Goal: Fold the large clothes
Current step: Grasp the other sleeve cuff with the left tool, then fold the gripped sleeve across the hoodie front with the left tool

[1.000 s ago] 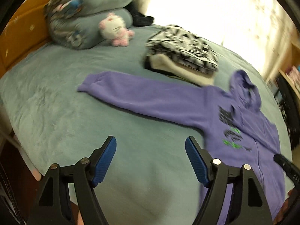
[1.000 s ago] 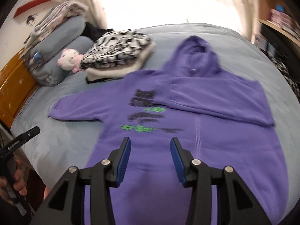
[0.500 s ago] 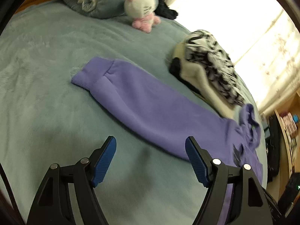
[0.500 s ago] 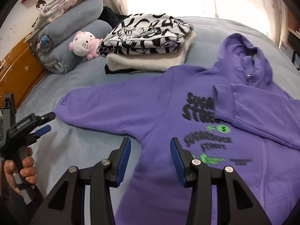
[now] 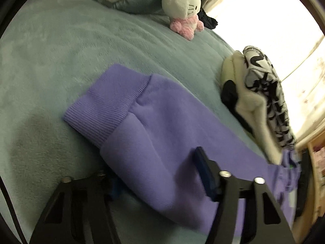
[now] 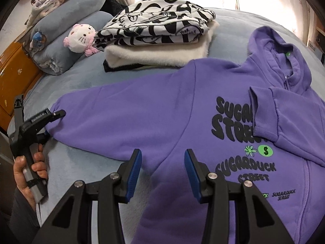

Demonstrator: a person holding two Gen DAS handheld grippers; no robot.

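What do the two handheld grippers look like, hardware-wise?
Both match: the right gripper has black skeletal arms with triangular cut-outs, silver pivot screws and flat blue pads lining the jaws. The left gripper is built the same; the right wrist view shows its black pistol-style handle with small white lettering. The hand holding it wears a dark sleeve.

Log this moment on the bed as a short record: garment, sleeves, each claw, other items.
garment: purple hoodie, front up on the bed
one sleeve: folded across the chest
other sleeve: stretched out flat, cuff at its end
left claw: closing, sleeve between its jaws
right claw: open above the hoodie, holding nothing
other items: folded clothes stack, plush cat, rolled blankets
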